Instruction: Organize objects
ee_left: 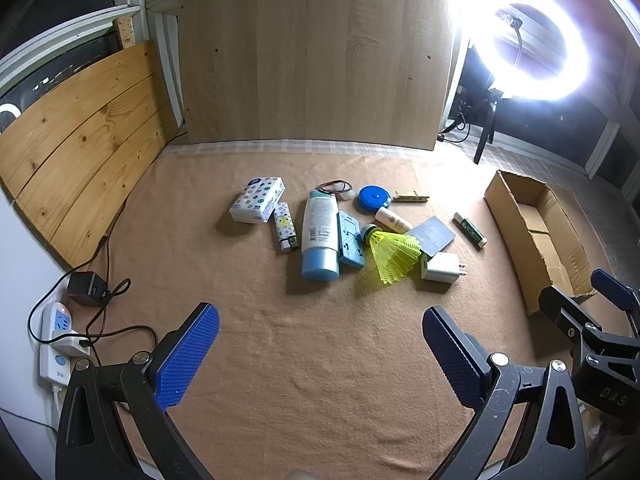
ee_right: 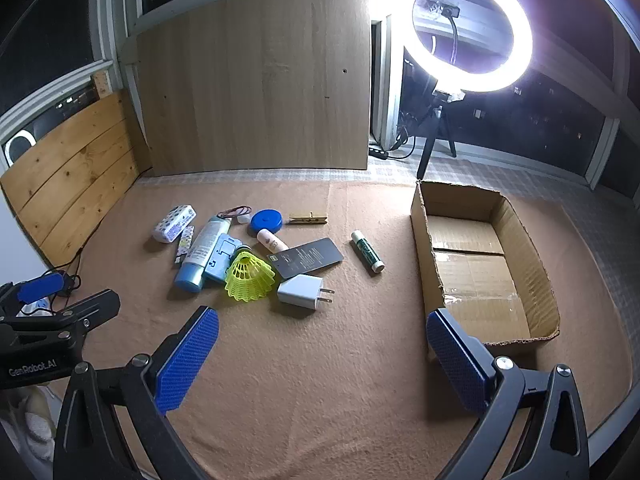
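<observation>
- Two hand-held grippers hover over a tan blanket (ee_right: 320, 380), and we see both released: the left hand-held gripper (ee_left: 320, 354) and the right hand-held gripper (ee_right: 322, 354) stand wide apart with nothing between their blue pads.
- A dozen or so small items lie clustered mid-blanket, well apart from both tools: a tissue pack (ee_left: 258, 199), a lighter (ee_left: 286, 227), a blue-capped bottle (ee_left: 320, 236), a yellow shuttlecock (ee_right: 249, 276), a white charger (ee_right: 302, 289), a dark card (ee_right: 306, 258) and a blue round case (ee_right: 266, 220).
- A glue stick (ee_right: 367, 251) and a wooden clothespin (ee_right: 308, 219) lie apart from the heap, on the side nearer the box.
- The open cardboard box (ee_right: 426, 256) sits empty to the right, just beyond the right tool's pad; we judge it the intended container, set there for short carries.
- We judge the sorting not yet begun, both tools angled down toward the pile in readiness.
- A ring light (ee_right: 466, 28) glares over the scene.
</observation>
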`<state>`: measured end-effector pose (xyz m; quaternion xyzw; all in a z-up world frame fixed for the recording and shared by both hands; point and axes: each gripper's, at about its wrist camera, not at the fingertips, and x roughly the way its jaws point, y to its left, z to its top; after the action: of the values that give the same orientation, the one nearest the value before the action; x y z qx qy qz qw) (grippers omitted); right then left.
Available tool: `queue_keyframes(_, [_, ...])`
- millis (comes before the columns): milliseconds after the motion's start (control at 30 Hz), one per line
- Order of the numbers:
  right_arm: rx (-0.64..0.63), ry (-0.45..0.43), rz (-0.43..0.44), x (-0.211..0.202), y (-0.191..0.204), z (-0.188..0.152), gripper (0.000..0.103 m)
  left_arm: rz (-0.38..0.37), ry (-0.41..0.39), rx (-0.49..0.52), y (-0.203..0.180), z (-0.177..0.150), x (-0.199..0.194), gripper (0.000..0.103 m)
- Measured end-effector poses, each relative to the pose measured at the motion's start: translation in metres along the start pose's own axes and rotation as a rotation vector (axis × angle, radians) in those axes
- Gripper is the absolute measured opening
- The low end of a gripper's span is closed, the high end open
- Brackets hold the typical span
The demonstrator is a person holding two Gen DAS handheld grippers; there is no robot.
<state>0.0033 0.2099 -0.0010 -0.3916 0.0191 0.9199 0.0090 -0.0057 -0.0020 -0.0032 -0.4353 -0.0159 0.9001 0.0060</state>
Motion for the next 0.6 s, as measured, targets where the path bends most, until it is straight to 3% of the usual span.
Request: queue_keyframes(600, [0.012,0.013,0.001,0.0022,-0.0015,0.0001,0.103,-0.001,0.005,0.003,-0.0056,-0.0011,0.0036,0.103])
